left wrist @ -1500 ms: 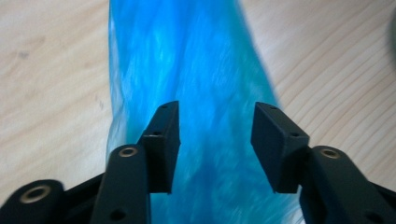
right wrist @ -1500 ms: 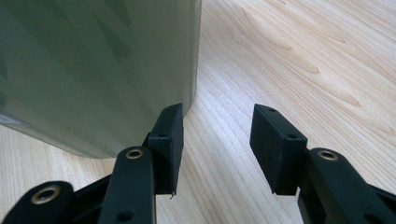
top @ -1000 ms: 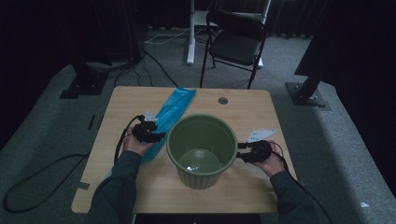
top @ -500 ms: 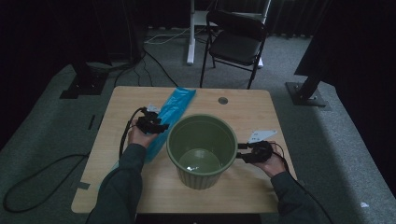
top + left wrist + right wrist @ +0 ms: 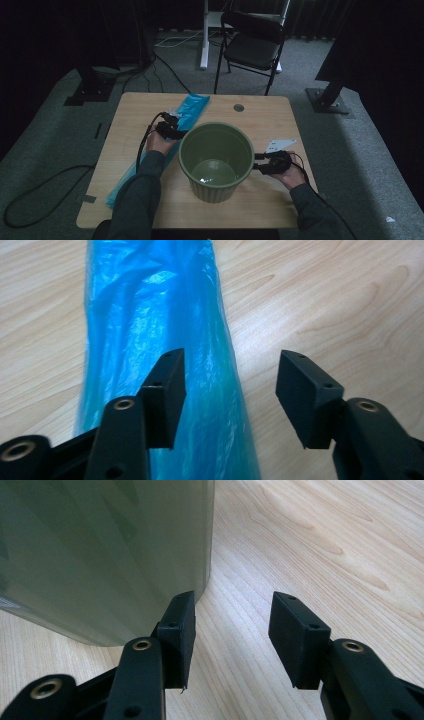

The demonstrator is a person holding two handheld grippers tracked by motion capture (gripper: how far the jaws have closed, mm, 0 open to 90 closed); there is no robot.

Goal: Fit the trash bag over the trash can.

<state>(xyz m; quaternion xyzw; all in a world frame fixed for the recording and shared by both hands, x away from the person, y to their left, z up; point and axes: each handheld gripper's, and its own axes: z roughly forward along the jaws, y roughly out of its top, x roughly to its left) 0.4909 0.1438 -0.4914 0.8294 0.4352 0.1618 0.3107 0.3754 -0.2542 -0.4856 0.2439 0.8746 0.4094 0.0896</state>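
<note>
A long blue plastic bag [image 5: 192, 109] lies folded flat along the left half of the wooden table [image 5: 300, 120]. My left gripper [image 5: 170, 126] hovers over its far part, open, and its jaws have just been opening. In the left gripper view the bag [image 5: 160, 315] runs under the left jaw while the right jaw stands over bare wood; the left gripper [image 5: 230, 365] presses on nothing. A green round bin [image 5: 215, 160] stands upright mid-table. My right gripper [image 5: 259, 164] is open at its right side, where the bin wall [image 5: 100, 545] rises just beside the left jaw of the right gripper [image 5: 232, 605].
A round cable hole [image 5: 238, 107] sits near the table's far edge. A black folding chair [image 5: 252, 47] stands beyond the table, and a black cable [image 5: 45, 185] loops on the floor at the left. Bare wood lies to the right of the bin.
My left hand has slid along the blue bag toward the far side of the table, and its jaws stand a little wider. The right hand and the bin have stayed put.
</note>
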